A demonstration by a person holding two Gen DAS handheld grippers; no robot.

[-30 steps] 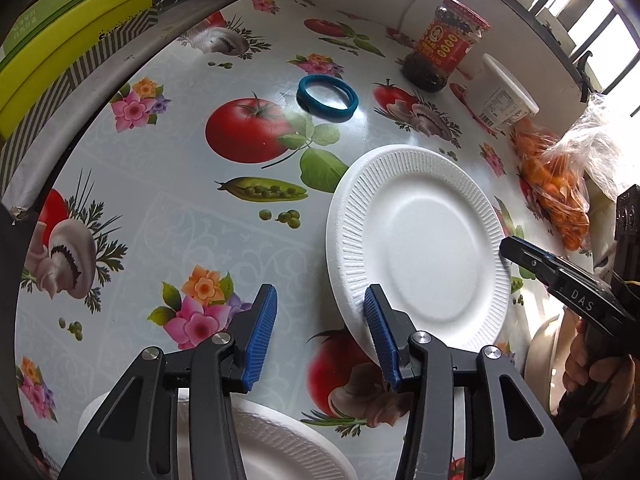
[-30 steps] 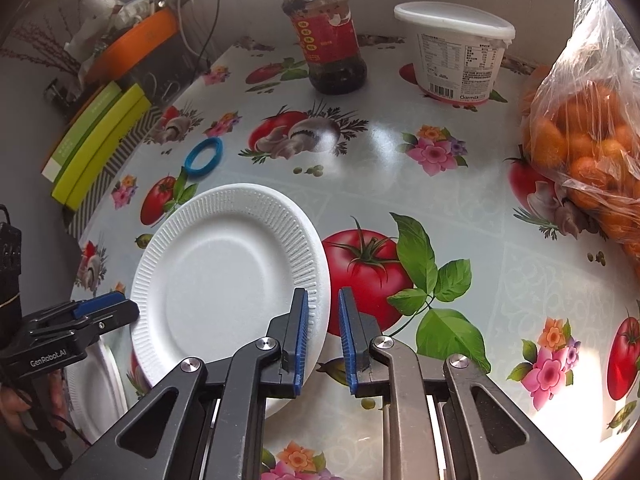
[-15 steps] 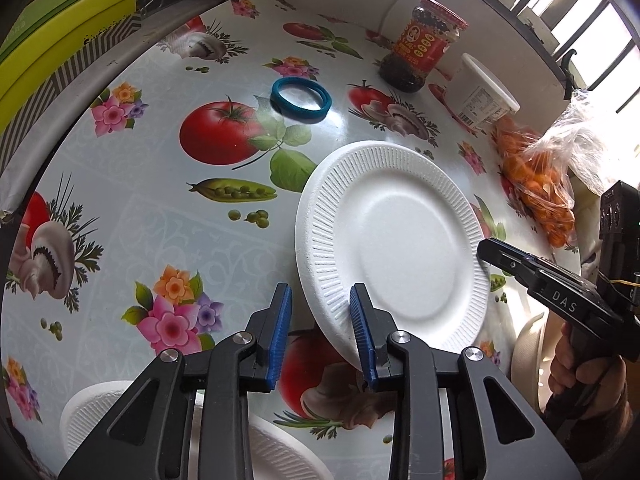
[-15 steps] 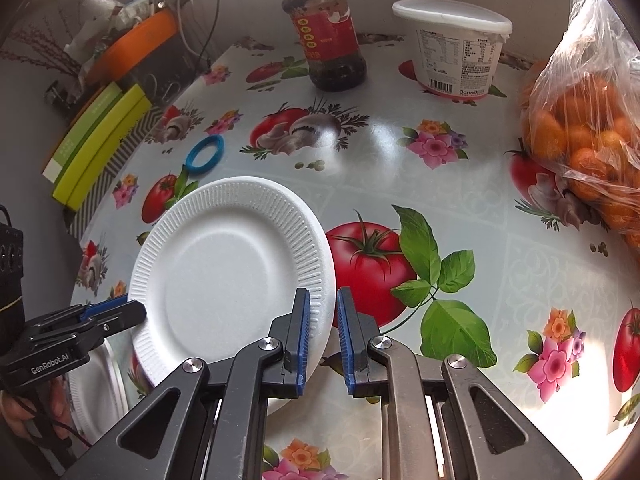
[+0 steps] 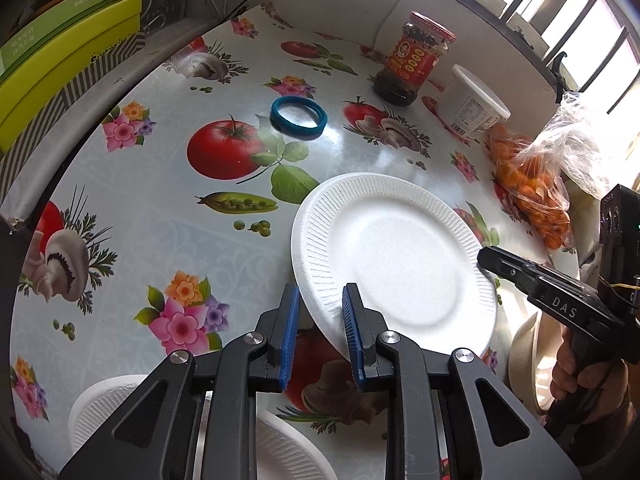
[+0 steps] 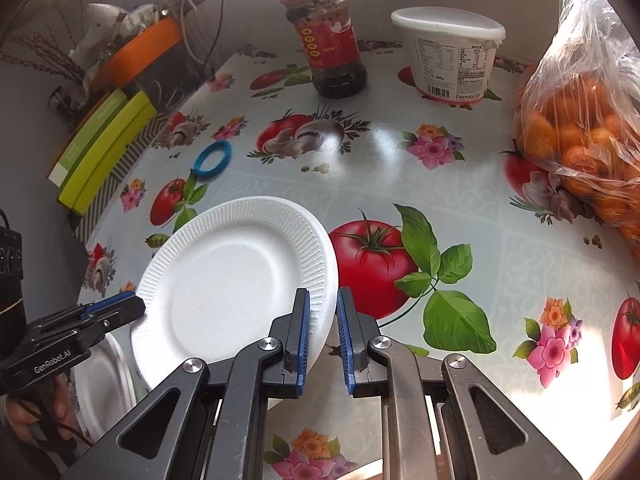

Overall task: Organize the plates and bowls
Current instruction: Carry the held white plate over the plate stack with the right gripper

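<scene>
Left gripper point(image 5: 320, 320) clamped on the near-left rim of the white foam plate point(image 5: 394, 264), blue pads on either side of the ribbed edge, jaws having just been closing onto it. Right gripper point(image 6: 322, 332) likewise clenched on the opposite rim of the same plate, seen there with the edge pinched between its pads. Plate tilted, held between the two grippers over the tabletop point(image 5: 160, 216), which wears a glossy cloth printed with tomatoes, mushrooms, peas and flowers. Whether any part of the plate touches the cloth cannot be told.

Below the left gripper, at the near edge, more white foam dishes point(image 5: 100, 408), partly hidden by the gripper's arms; the same ones glimpsed at lower left in the right wrist view, behind the left gripper's handle and the hand point(image 6: 44, 412) that grips it. Another pale dish rim point(image 5: 528, 360) showing at right beside the hand point(image 5: 588, 380) on the right gripper's handle.

Farther out, a blue ring point(image 5: 298, 116) lying flat on the cloth, well apart from the plate. Toward the far wall, a red-labelled glass jar point(image 5: 412, 60) upright, just beside a white lidded tub point(image 5: 474, 108). At the right edge, a clear plastic bag of small orange fruit point(image 6: 580, 136). Off the left side, yellow-green boxes point(image 5: 60, 68) stacked.
</scene>
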